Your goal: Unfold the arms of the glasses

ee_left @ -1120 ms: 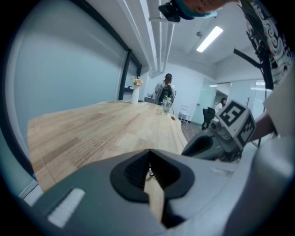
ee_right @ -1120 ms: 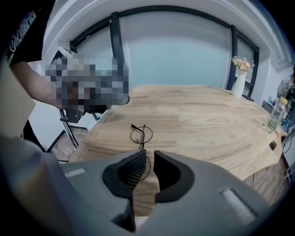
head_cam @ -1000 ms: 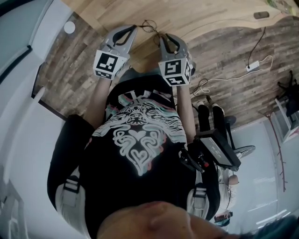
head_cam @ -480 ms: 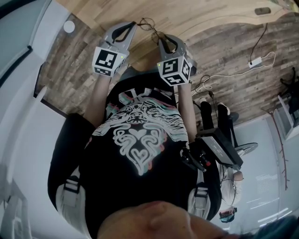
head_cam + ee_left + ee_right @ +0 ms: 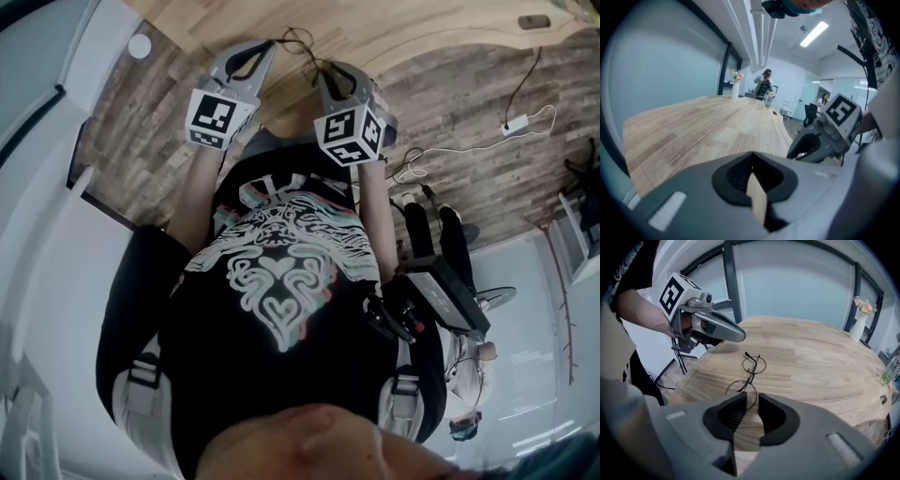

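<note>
The right gripper is being rolled a little and angled down at the glasses, its marker cube being shown more corner-on in the head view than a second ago, while the left gripper is being kept where it was, near the frame's other side. The glasses are being left lying on the wooden bench near its edge, unmoved, between the two gripper tips. The right gripper's jaws are being held slightly apart, with the nearer lens rim showing in the gap but nothing being pinched; the left gripper's jaws are being pressed together on nothing. The adjustment is being read as a lining-up for a first hold: no arm is yet being swung out, and the unfolding is judged not begun.
</note>
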`<state>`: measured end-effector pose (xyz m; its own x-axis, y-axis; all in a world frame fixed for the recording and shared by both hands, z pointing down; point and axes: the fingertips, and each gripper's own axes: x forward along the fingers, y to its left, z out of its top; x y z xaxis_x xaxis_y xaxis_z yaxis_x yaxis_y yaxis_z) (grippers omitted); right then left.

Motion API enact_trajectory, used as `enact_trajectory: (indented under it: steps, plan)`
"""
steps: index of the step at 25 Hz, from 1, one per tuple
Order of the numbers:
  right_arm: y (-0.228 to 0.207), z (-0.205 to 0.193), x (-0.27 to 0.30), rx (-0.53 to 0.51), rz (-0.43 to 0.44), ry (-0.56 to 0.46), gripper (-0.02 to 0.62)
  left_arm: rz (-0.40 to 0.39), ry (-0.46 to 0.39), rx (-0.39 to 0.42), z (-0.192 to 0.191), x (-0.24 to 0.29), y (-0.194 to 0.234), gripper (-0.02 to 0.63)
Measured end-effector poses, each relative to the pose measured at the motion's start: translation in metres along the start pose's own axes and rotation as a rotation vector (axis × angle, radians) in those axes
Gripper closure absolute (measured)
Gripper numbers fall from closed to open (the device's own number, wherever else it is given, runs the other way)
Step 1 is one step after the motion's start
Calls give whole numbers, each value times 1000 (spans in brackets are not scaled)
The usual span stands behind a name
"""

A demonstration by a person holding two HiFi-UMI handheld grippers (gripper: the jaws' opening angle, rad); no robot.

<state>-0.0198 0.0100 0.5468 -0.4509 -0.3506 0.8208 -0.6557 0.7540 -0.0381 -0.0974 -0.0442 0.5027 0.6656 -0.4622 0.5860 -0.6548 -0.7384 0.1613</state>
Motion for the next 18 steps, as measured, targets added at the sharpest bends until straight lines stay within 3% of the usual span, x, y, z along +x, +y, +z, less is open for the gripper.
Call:
enact_trajectory:
  steps: [2,3,6,8,13,18]
  plan:
    - [2,0,0,-6,0,2,518,-30,46,92,-6,4,-7,617]
    - [2,0,0,-8,-2,2,518,-54,89,181,-12,6,-12,617]
    - [3,-1,-1,-12,-4,2,518,-120,229,555,-30,16,-28,617]
    - [2,-2,0,-12,-3,5,518,-152,260,743,-30,22,-35,617]
    - [0,0,-1,-15,-4,6,518,-310,292,961,-23,36,-53,569]
    - [5,-1,-2,-21,8,8,518,-459,383,1090,-37,43,-64,540]
